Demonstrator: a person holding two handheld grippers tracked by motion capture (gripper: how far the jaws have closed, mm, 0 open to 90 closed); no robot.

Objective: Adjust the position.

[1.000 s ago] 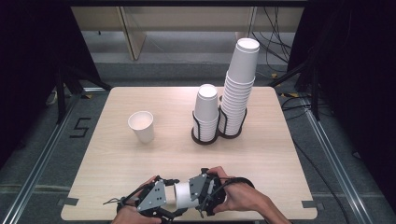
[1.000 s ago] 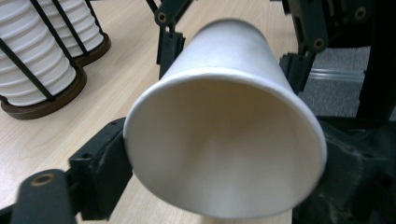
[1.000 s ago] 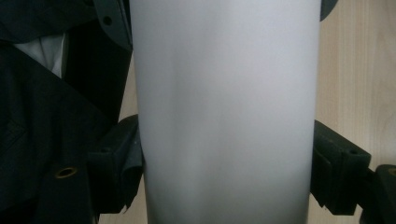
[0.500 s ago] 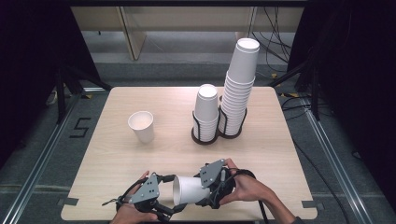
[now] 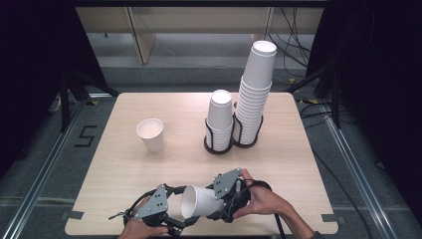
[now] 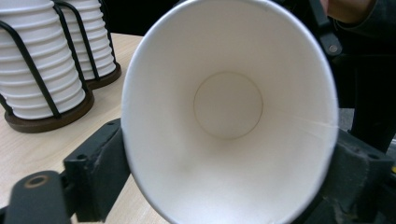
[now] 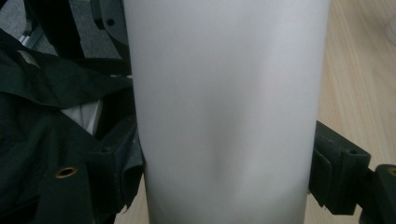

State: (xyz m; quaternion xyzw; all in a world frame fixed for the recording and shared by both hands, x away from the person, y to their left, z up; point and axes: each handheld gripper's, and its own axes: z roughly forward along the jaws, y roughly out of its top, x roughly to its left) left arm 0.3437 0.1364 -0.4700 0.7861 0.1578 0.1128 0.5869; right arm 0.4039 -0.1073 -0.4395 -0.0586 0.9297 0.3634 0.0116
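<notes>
High view: at 6 o'clock on the worktop [image 5: 124, 164], our right hand-held gripper [image 5: 226, 201] pinches the paper cup [image 5: 201, 201]; the left hand-held gripper [image 5: 171, 219], jaws just closing, clamps its rim. Handover underway; next, release one side.

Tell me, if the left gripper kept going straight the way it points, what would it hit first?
The paper cup, already sitting between its jaws with the open mouth facing the left gripper; beyond that, probably the right gripper.

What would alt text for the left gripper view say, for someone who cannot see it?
A white paper cup lies on its side, its open mouth facing the camera, between two black jaws that press its rim. Behind it on the left, stacked white cups sit in black wire holders on a wooden table.
</notes>
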